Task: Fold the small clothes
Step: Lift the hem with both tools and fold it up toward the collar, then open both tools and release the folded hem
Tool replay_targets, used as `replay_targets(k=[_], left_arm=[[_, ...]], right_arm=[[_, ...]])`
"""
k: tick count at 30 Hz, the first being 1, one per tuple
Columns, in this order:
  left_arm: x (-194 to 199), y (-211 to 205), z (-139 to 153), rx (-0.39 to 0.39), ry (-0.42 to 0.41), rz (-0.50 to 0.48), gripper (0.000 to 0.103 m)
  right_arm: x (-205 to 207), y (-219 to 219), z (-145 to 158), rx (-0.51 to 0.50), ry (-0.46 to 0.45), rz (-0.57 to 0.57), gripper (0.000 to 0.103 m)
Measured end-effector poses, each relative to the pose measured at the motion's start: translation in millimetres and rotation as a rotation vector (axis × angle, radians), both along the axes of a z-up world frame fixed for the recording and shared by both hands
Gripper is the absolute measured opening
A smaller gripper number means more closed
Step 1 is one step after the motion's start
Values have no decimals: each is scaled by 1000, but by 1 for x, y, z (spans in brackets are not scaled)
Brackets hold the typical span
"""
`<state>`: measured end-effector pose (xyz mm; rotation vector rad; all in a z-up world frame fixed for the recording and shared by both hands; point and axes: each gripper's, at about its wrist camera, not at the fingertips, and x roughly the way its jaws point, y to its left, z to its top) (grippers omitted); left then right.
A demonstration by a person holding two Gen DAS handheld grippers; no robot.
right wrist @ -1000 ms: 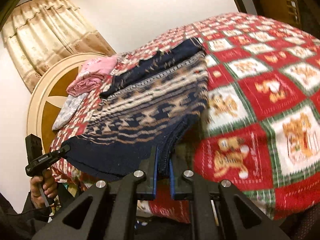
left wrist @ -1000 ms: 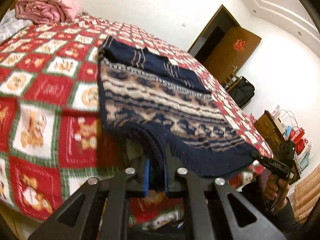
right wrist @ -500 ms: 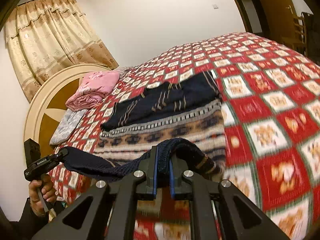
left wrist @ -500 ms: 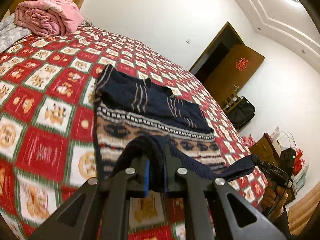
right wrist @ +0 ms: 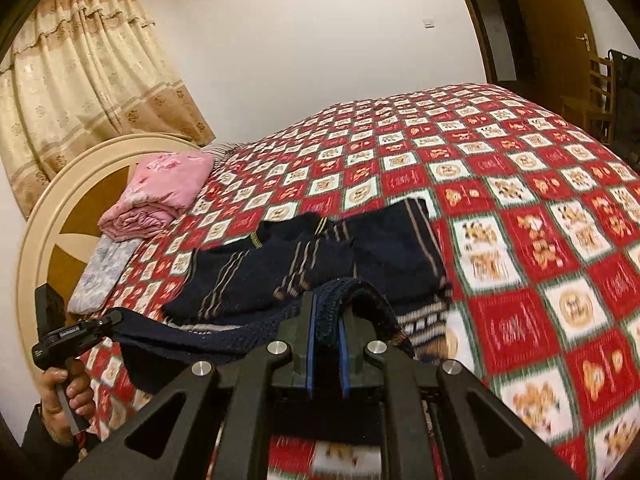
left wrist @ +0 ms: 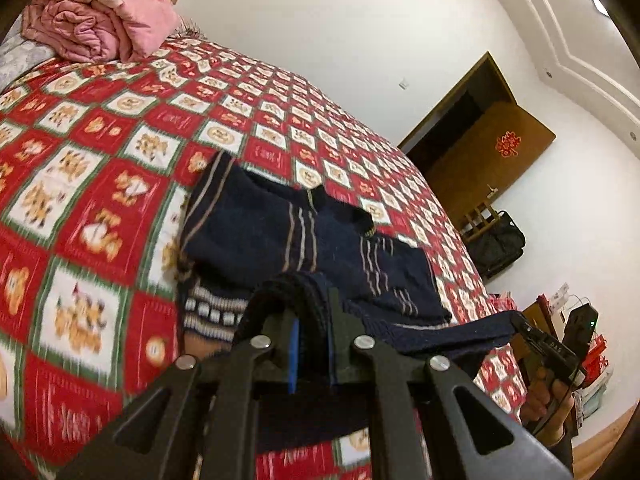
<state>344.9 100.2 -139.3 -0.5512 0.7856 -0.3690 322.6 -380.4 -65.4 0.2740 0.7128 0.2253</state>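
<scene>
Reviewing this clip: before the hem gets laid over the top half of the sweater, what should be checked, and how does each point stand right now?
1. Left hand-held gripper shut on the sweater hem: ok.
2. Right hand-held gripper shut on the hem: ok.
3. Hem stretched between the two grippers without a twist: ok; it runs as one band, sagging slightly.
4. Sleeves folded in over the chest: ok, both lie across it.
5. Bedspread around the sweater free of other things: ok; the pink blanket lies apart, near the headboard.
6. Lower layer lying flat under the lifted hem: cannot tell, the grippers hide it.
</scene>
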Motion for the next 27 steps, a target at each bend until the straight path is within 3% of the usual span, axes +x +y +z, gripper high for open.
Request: replay_targets(k=[7, 15, 27], left_arm=[[51, 0, -3, 14, 22, 6, 11], [112, 1, -25, 34, 89, 26, 11], [156, -9, -47, 76, 125, 12, 11]], right_arm=[[65, 4, -11, -35, 39, -16, 9], [136, 9, -42, -47, 106, -26, 9], [214, 9, -91, -80, 181, -45, 9]])
